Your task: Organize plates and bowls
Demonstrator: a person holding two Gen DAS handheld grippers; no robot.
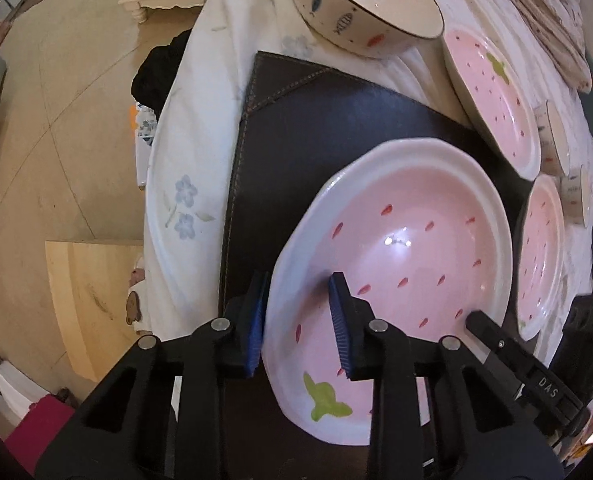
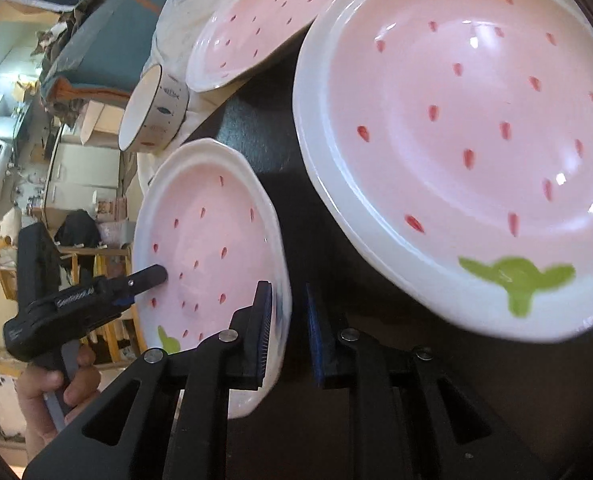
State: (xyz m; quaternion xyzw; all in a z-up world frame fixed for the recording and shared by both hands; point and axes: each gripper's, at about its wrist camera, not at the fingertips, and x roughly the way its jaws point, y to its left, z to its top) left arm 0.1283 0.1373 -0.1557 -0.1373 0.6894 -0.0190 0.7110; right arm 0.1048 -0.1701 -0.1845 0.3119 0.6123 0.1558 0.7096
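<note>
The strawberry plate (image 1: 396,240) lies on a dark leather mat (image 1: 316,128) over the floral cloth (image 1: 192,152) covering the desk. The left hand-held gripper (image 1: 299,292) pinches its near rim, one blue pad outside the edge and one on the pink inside. The right hand-held gripper (image 2: 287,300) pinches the opposite rim in the same way. A second strawberry plate (image 2: 456,120) lies just beside it, their rims close. A third strawberry plate (image 1: 492,96) overlaps the mat's far edge, near a fish-pattern bowl (image 1: 360,4). Bare mat stretches beyond the held plate, and the cloth falls over the desk's edge on the left.
</note>
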